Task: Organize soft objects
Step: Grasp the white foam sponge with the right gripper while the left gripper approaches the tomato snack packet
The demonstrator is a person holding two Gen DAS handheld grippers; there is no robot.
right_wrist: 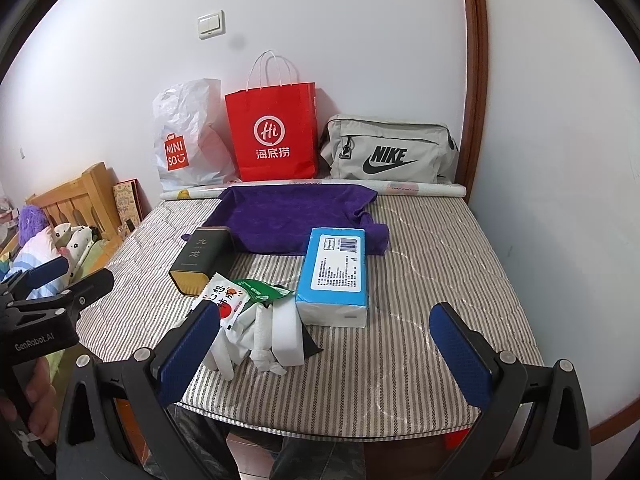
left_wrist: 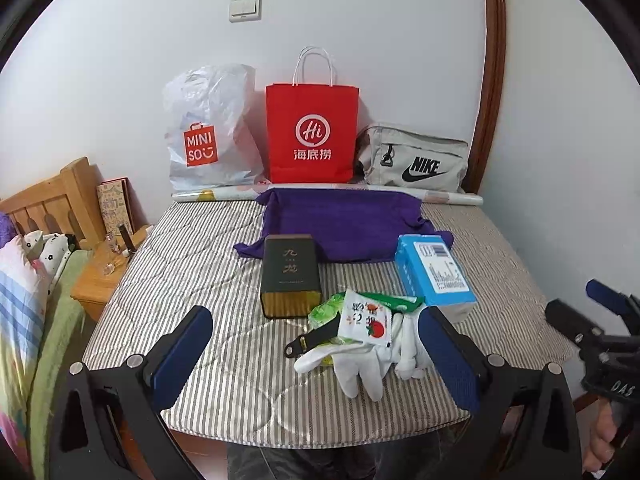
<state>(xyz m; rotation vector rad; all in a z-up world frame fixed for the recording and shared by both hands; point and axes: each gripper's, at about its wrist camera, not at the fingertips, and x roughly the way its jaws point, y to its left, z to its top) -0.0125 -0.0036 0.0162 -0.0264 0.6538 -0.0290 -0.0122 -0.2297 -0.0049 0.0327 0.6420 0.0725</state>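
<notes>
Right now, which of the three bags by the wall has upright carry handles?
The red paper bag, standing in the middle; the white Miniso bag and grey Nike bag show none.

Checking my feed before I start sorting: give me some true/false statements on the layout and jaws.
1. Both grippers, left and right, have open, empty jaws. True.
2. The red paper Haidilao bag stands between the white plastic Miniso bag and the grey Nike pouch. True.
3. The blue tissue pack sits inside the red bag. False: it lies on the striped mattress.
4. The purple cloth is neatly folded. False: it lies spread out.
5. The white gloves lie near the front edge. True.
</notes>
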